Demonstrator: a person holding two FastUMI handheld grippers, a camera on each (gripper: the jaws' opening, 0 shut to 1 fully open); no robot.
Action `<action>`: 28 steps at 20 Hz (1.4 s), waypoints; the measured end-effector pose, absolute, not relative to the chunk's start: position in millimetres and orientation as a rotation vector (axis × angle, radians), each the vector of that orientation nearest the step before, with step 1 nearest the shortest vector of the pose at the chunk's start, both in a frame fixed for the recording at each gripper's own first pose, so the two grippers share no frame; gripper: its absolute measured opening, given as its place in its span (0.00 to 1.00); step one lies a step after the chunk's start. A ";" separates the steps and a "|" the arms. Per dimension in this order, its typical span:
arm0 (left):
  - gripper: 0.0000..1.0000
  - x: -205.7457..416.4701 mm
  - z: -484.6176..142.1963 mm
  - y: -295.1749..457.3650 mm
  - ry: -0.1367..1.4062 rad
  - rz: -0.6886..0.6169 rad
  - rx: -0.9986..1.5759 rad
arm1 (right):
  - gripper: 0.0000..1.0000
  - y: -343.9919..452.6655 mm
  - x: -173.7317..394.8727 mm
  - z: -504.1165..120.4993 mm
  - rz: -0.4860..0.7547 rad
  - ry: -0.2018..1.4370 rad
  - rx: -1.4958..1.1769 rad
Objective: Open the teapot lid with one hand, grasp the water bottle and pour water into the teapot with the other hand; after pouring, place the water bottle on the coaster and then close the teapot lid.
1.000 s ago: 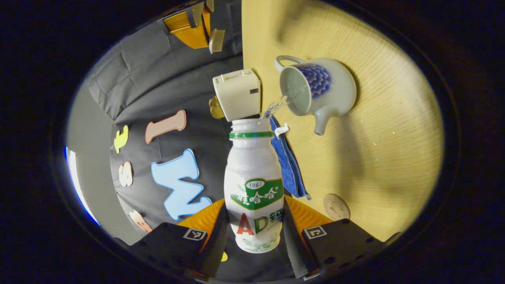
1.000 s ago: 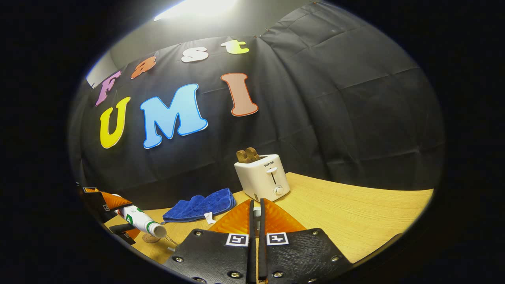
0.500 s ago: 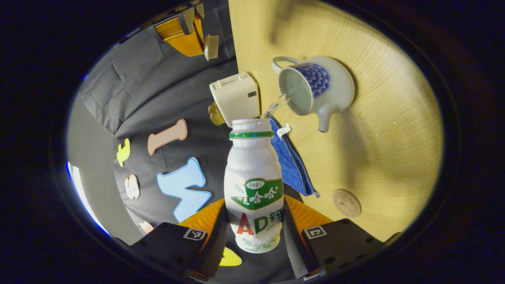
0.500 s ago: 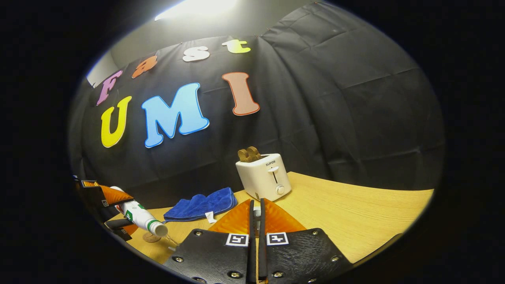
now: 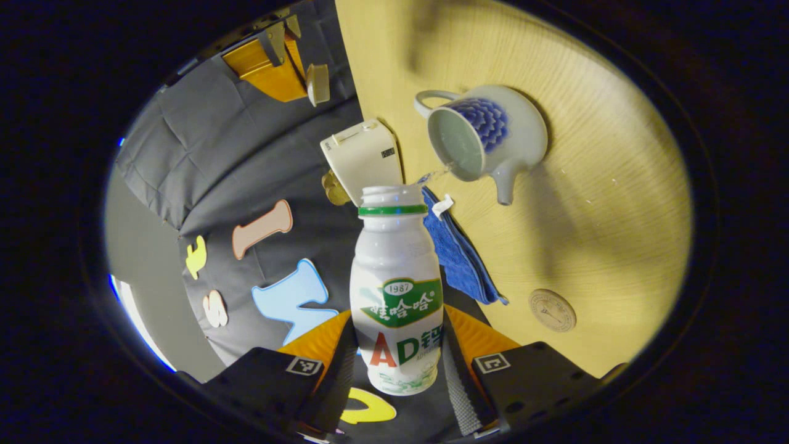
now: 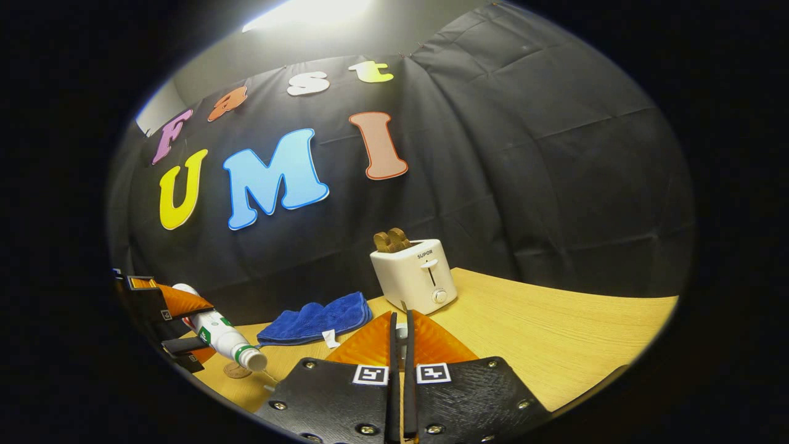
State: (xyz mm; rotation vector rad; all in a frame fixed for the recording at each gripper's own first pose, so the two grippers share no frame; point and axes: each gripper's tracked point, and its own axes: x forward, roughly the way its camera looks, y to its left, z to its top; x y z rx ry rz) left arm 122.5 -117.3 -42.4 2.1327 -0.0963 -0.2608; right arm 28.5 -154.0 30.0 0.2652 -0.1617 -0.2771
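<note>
Above the wooden table (image 5: 592,203), the left gripper (image 5: 397,364) pinched the water bottle (image 5: 396,290) by its lower body between both fingers, tipping it so a thin stream of water ran from its mouth into the open teapot (image 5: 484,139), which stood just beyond the blue cloth (image 5: 459,259). Off to one side, the right gripper (image 6: 400,336) held its fingers pressed nearly together on what appeared to be the lid (image 5: 317,83), keeping it clear of the pour. The coaster (image 5: 552,310) lay bare beside the cloth, apparently awaiting the bottle, near a toaster (image 6: 416,277).
</note>
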 end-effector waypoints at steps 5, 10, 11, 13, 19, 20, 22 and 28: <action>0.75 122.2 -37.2 -122.6 -0.142 -0.259 2.189 | 0.02 -153.6 28.7 30.6 -0.271 -0.161 0.259; 0.79 119.2 -32.6 -132.7 -0.219 -0.252 2.257 | 0.02 -149.1 30.1 30.2 -0.255 -0.158 0.254; 0.78 119.8 -31.3 -134.1 -0.237 -0.248 2.266 | 0.02 -148.3 30.3 29.8 -0.252 -0.157 0.254; 0.76 119.1 -32.5 -135.9 -0.249 -0.256 2.261 | 0.02 -148.0 31.4 28.9 -0.249 -0.154 0.251; 0.79 122.1 -43.9 -130.8 -0.204 -0.320 2.120 | 0.02 -148.6 30.9 31.6 -0.246 -0.166 0.255; 0.74 125.0 -45.8 -127.6 -0.190 -0.327 2.081 | 0.02 -148.1 31.2 32.2 -0.242 -0.166 0.258; 0.70 127.4 -49.5 -124.2 -0.174 -0.333 1.999 | 0.02 -145.9 31.8 31.0 -0.230 -0.166 0.265; 0.79 138.3 -72.7 -109.0 -0.117 -0.354 1.652 | 0.02 -136.7 33.8 34.8 -0.169 -0.179 0.295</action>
